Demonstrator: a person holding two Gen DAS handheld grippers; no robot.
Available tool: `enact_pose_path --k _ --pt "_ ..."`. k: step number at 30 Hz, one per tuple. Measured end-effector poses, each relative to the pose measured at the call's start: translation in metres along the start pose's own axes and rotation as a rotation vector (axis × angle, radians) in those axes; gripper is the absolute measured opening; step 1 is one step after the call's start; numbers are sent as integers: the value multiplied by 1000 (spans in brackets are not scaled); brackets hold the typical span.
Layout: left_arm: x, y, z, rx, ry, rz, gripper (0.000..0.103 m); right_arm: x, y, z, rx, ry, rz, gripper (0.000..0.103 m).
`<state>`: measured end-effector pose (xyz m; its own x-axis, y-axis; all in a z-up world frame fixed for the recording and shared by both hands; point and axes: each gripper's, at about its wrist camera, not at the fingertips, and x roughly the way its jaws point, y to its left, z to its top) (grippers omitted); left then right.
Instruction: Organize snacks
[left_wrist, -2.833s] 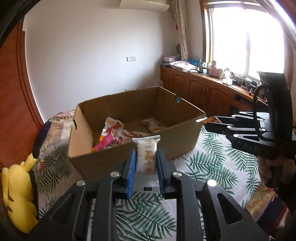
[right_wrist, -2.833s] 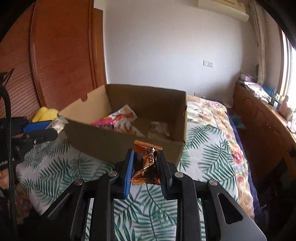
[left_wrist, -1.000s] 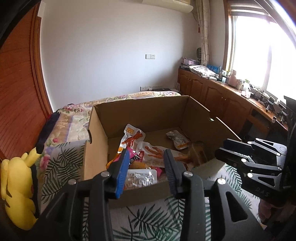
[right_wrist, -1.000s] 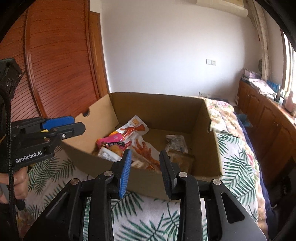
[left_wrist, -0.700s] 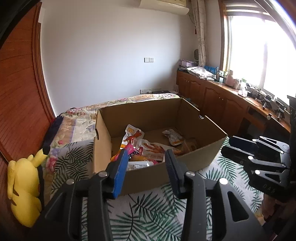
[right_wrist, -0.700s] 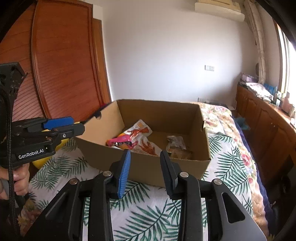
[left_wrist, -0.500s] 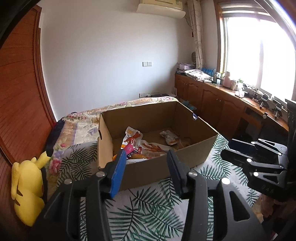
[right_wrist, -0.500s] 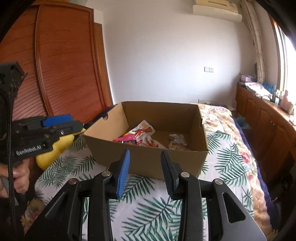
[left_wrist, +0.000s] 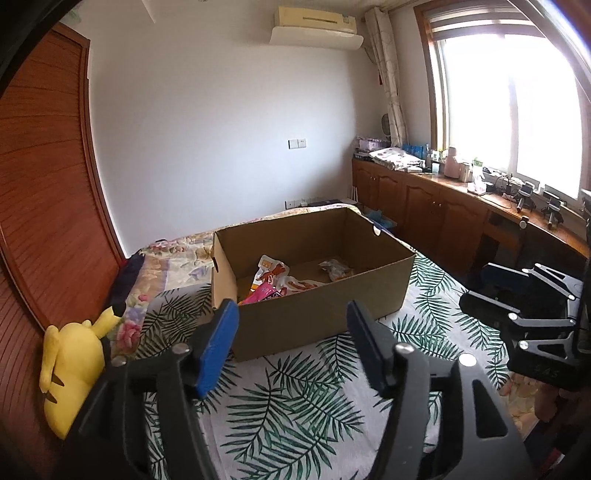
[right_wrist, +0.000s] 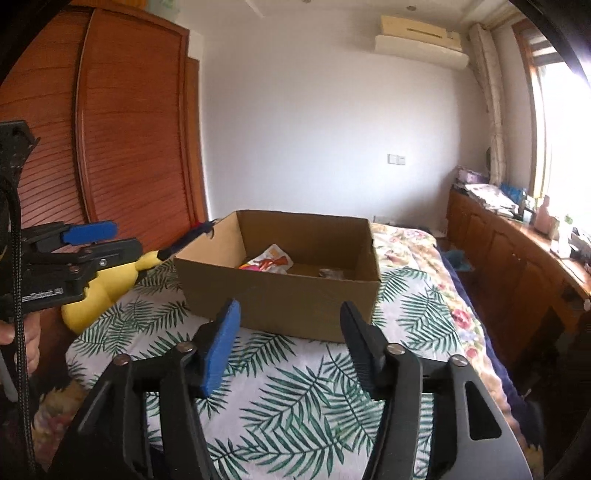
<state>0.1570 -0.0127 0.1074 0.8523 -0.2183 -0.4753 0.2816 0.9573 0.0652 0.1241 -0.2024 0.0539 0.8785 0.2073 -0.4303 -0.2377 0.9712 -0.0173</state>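
An open cardboard box (left_wrist: 325, 314) (right_wrist: 280, 299) stands on a bed with a palm-leaf cover. Several snack packets (left_wrist: 275, 282) (right_wrist: 267, 263) lie inside it, pink, orange and white. My left gripper (left_wrist: 291, 332) hangs back from the box's near wall, its jaws opening with nothing between them. My right gripper (right_wrist: 290, 332) is likewise short of the box, jaws opening and empty. Each gripper also shows at the edge of the other's view, the right gripper (left_wrist: 517, 291) at the right and the left gripper (right_wrist: 85, 243) at the left, held by a hand (right_wrist: 18, 339).
A yellow plush toy (left_wrist: 70, 365) (right_wrist: 107, 288) lies at the bed's left edge by a wooden wardrobe (right_wrist: 110, 155). Wooden cabinets (left_wrist: 443, 218) with clutter run under the window on the right. Palm-leaf bedcover (left_wrist: 295, 406) lies between the grippers and the box.
Both grippers dropped their packets into the box, then drew back and up from it. Their jaws have spread wider over the last second.
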Motion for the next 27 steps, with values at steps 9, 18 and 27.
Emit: enact_pose_path --k 9,18,27 --pt "-26 -15 -26 10 -56 40 86 -12 -8 -28 32 -11 -12 86" --pt "-37 -27 -67 -16 -75 50 97 -26 2 -47 8 -21 -7 89" --pt "-51 -29 -91 -94 -64 99 97 -47 14 -57 31 -32 -2 89"
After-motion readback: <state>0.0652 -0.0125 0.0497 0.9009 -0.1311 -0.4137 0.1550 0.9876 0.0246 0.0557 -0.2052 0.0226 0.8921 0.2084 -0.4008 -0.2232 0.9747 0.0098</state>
